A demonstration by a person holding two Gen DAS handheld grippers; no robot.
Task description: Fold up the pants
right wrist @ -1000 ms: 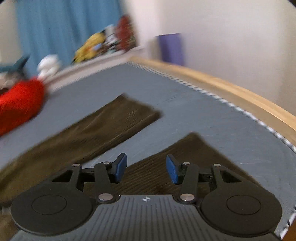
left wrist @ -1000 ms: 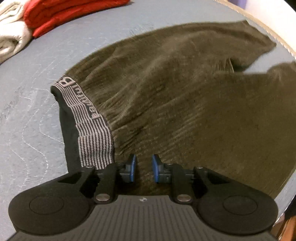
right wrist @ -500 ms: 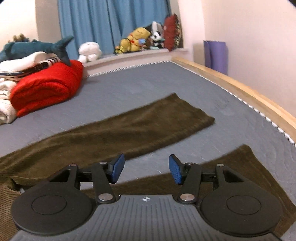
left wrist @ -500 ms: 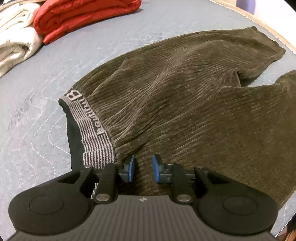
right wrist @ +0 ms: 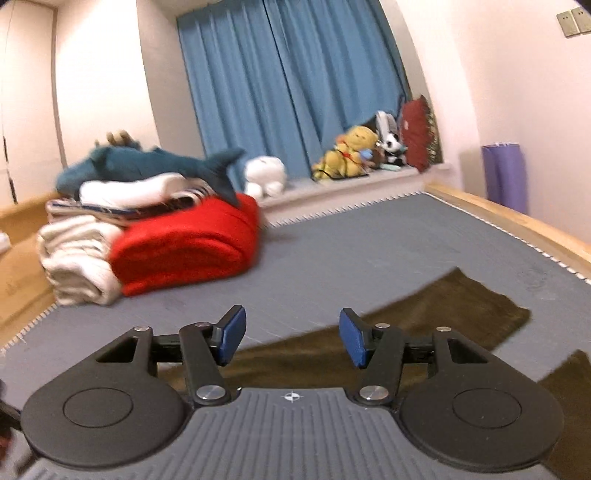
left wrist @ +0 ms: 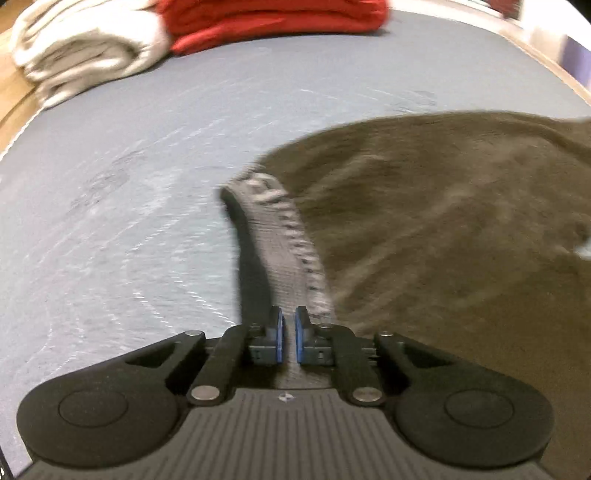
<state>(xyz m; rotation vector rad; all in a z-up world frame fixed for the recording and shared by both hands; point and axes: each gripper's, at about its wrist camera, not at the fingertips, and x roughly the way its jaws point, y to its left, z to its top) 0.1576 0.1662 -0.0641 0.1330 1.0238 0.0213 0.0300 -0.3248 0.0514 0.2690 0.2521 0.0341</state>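
Left wrist view: the left gripper (left wrist: 289,334) is seen clenched on the waistband (left wrist: 284,251) of the pants (left wrist: 443,229), the grey striped band passing between the two blue pads (left wrist: 277,332). The band runs straight away from the jaws toward the upper left of the frame, with its dark inner face on the left side. The olive ribbed body of the pants is spread to the right of the band on the grey mattress (left wrist: 129,177); the frame is motion-blurred, so fine texture is not resolved. A folded white blanket (left wrist: 85,48) and a folded red blanket (left wrist: 273,18) are seen at the far edge, well apart from the pants. Right wrist view: the waistband is not shown here; only the leg ends are. The right gripper (right wrist: 291,336) is released, its jaws opening with nothing between them, held above the cloth. One pant leg (right wrist: 443,314) is laid flat, its long axis running from lower left to upper right, its hem toward the wooden bed frame (right wrist: 517,225). A corner of the second leg (right wrist: 569,376) is seen at the lower right. A blue curtain (right wrist: 288,81), a shark plush (right wrist: 155,166) on the blanket stack, and soft toys on a ledge are recorded only in this view.
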